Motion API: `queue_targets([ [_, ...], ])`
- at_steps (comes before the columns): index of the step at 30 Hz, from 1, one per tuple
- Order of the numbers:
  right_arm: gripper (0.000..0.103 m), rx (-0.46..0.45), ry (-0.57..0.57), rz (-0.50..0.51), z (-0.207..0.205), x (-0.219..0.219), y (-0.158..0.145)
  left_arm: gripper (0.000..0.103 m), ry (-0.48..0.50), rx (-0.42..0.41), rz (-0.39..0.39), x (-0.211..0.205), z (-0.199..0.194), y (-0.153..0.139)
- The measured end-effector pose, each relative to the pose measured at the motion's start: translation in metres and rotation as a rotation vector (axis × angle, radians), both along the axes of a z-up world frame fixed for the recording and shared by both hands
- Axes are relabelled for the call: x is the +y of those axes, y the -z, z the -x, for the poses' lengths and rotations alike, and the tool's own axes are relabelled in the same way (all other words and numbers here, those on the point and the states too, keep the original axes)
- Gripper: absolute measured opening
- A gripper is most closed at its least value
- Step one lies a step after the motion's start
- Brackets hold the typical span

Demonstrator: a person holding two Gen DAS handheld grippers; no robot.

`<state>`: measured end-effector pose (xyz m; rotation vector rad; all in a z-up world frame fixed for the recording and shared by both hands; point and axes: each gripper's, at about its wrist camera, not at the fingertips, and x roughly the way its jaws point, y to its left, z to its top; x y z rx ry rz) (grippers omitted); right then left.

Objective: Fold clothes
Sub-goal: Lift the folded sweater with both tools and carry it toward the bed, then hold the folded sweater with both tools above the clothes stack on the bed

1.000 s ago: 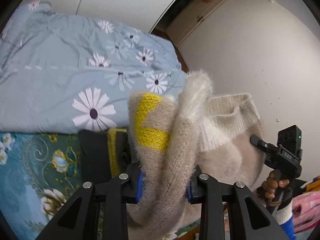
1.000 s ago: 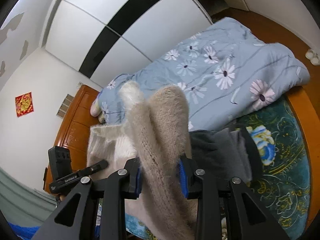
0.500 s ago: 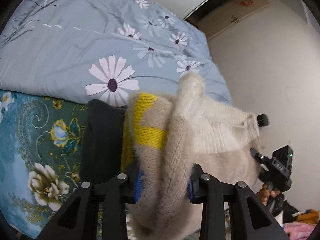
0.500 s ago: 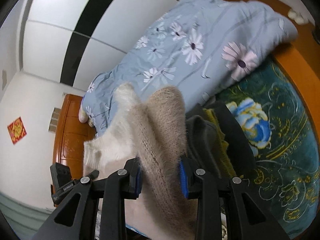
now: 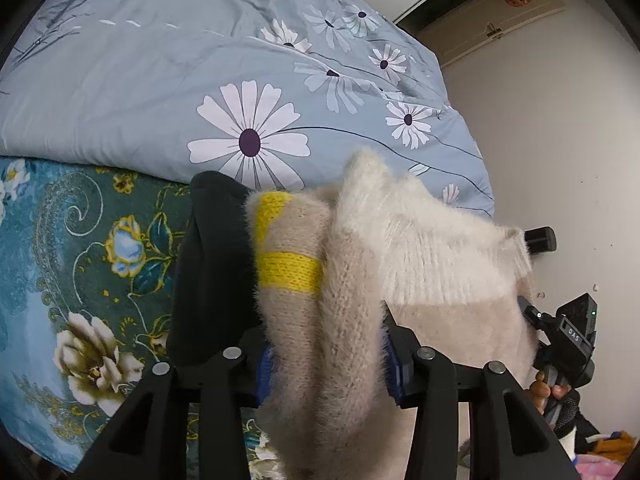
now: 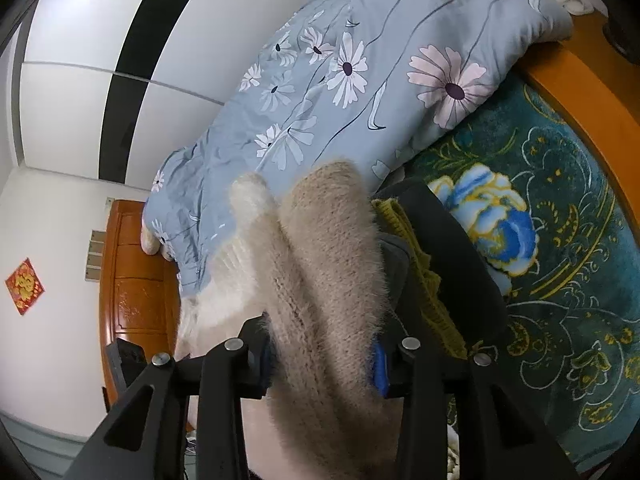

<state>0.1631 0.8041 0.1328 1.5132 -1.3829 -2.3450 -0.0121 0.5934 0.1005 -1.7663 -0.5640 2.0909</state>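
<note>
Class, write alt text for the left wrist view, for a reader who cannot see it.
The left tool is shut on a fuzzy beige sweater with yellow stripes, lifted above a dark folded garment on a teal floral bedspread. A blue daisy-print duvet lies behind; the right tool grips the sweater's far side.

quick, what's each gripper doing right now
Left gripper: closed on the fuzzy beige sweater.
Right gripper: closed on the same sweater.
</note>
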Motion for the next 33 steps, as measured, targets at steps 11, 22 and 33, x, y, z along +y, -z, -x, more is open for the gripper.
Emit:
queue_targets([
  [11,0.058,-0.059,-0.01,-0.122,-0.003,0.006,-0.029,0.053,-0.063,0.038,-0.005,-0.015,0.0,-0.033],
  [22,0.058,0.079,-0.066,-0.42,-0.015,-0.04,-0.099,0.056,0.118,0.33,0.127,0.025,-0.043,-0.095],
  [33,0.058,0.063,-0.124,-0.416,-0.066,-0.104,-0.045,0.056,0.322,0.379,0.332,0.071,-0.082,-0.042],
])
